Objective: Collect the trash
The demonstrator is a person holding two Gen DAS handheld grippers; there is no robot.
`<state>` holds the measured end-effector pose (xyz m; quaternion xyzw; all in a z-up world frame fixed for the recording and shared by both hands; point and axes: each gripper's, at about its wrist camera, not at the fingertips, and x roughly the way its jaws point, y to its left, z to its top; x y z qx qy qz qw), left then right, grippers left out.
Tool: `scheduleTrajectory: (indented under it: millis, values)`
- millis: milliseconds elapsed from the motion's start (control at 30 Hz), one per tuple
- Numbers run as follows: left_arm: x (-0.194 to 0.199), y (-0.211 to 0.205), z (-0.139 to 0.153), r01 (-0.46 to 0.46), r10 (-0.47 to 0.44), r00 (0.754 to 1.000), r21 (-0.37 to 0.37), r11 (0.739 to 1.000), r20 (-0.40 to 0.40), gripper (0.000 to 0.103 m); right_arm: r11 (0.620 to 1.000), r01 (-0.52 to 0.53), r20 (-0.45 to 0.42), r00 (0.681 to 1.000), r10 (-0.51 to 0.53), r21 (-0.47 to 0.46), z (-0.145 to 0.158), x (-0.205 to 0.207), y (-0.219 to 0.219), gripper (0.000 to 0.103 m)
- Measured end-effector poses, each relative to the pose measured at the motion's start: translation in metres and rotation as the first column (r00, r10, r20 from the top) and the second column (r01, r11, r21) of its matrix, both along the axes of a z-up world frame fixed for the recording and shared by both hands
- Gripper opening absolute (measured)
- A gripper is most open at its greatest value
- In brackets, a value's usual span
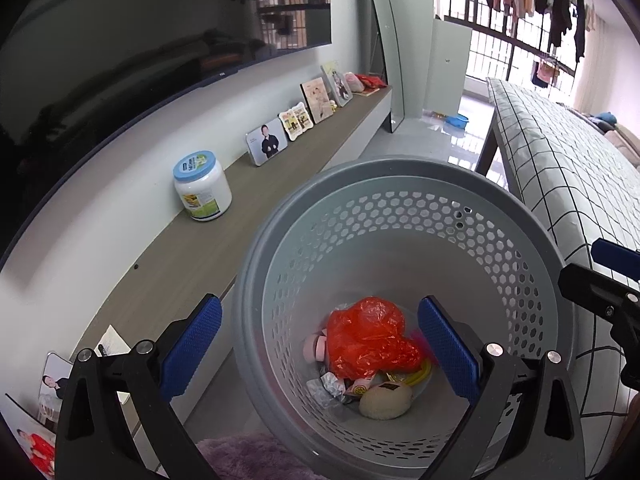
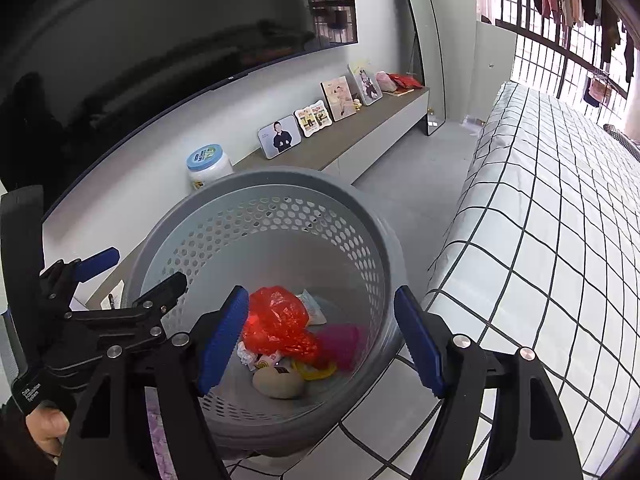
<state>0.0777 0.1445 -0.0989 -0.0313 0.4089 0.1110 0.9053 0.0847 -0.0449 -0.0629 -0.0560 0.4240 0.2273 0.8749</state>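
Left wrist view shows your trash, a crumpled red plastic bag [image 1: 370, 336], lying light and slippery at the bottom of the gray bin [image 1: 400, 168]. Pinch its bunched top. Above the bin, left gripper [image 1: 320, 344] and right gripper [image 2: 320, 340] gape wide, holding nothing.

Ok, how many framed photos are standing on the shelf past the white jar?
4, lined up along the wall: portrait of a person in black, scalloped frame, tall print, and farthest frame. More prints lie nearer in the left view, partly cut off.

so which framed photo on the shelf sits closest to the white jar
The rounded-corner photo showing a person in dark clothes; it stands next along the shelf from the jar, the others farther along.
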Motion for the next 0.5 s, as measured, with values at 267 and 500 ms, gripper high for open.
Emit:
scheduleTrajectory:
  millis: [267,500]
  values:
    - [-0.0028,0.0030,0.0005,-0.015,0.015,0.999,0.000,1.000,0.031,0.097,1.000,0.003,0.002,1.000,-0.003,-0.008,-0.0011,0.0013,0.0034,0.072]
    - [-0.0040,0.0050,-0.0006,-0.016,0.016,0.999,-0.006,1.000,0.032,0.097,1.000,0.003,0.009,1.000,-0.003,-0.020,-0.0018,0.0007,0.0051,0.072]
